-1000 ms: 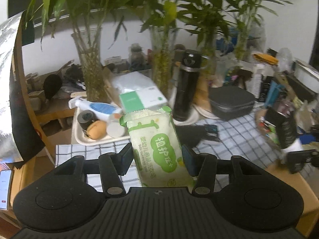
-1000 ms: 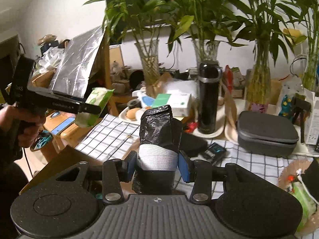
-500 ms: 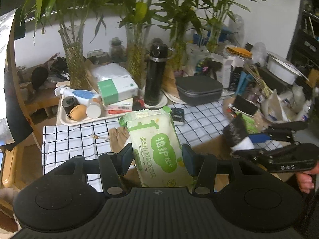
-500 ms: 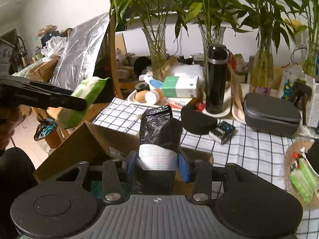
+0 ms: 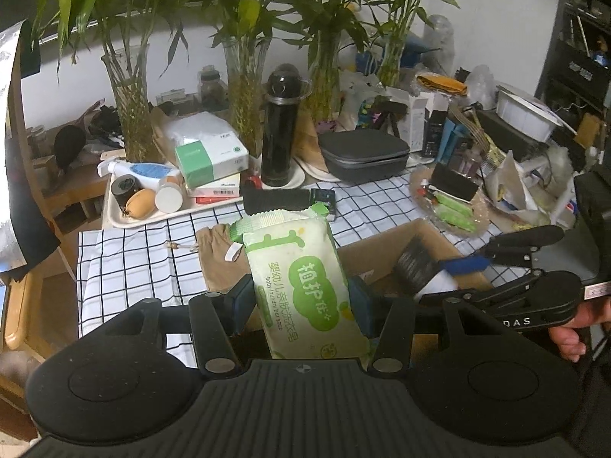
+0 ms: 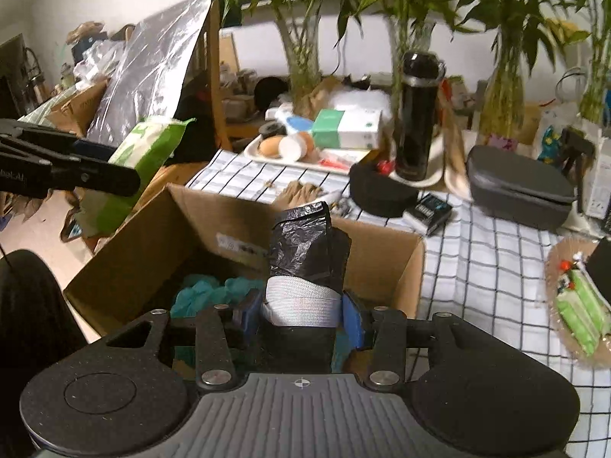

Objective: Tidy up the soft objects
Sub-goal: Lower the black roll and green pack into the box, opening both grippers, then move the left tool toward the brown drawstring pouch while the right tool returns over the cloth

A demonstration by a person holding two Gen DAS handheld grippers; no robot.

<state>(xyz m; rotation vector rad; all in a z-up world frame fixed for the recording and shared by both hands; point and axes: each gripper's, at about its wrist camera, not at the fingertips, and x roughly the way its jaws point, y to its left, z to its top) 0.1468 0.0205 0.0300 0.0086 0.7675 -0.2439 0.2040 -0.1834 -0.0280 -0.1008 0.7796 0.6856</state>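
Note:
My left gripper (image 5: pixel 301 297) is shut on a green and white baby laundry soap pack (image 5: pixel 301 278), held upright above the near left corner of an open cardboard box (image 5: pixel 382 252). My right gripper (image 6: pixel 301 313) holds a roll of black bags with a white band (image 6: pixel 301 244) over the box (image 6: pixel 382 259). Its jaws are opening, and the roll still stands between the pads. A teal cloth (image 6: pixel 206 294) lies inside the box. The right wrist view shows the left gripper (image 6: pixel 122 164) and soap pack (image 6: pixel 152 141) at the left. The left wrist view shows the right gripper (image 5: pixel 439 282) and roll (image 5: pixel 414 263) at the right.
A checked cloth (image 5: pixel 126 252) covers the table, with a tan pouch (image 5: pixel 217 252) on it. Behind stand a white tray (image 5: pixel 114 221) of small items, a black flask (image 5: pixel 278 129), a grey case (image 5: pixel 362 152), bamboo vases and a woven basket (image 5: pixel 477 217) of green packs.
Both grippers have moved in over the cardboard box with their loads. The left one swung right, away from the tray. The right gripper's pads now stand slightly wider around the roll.

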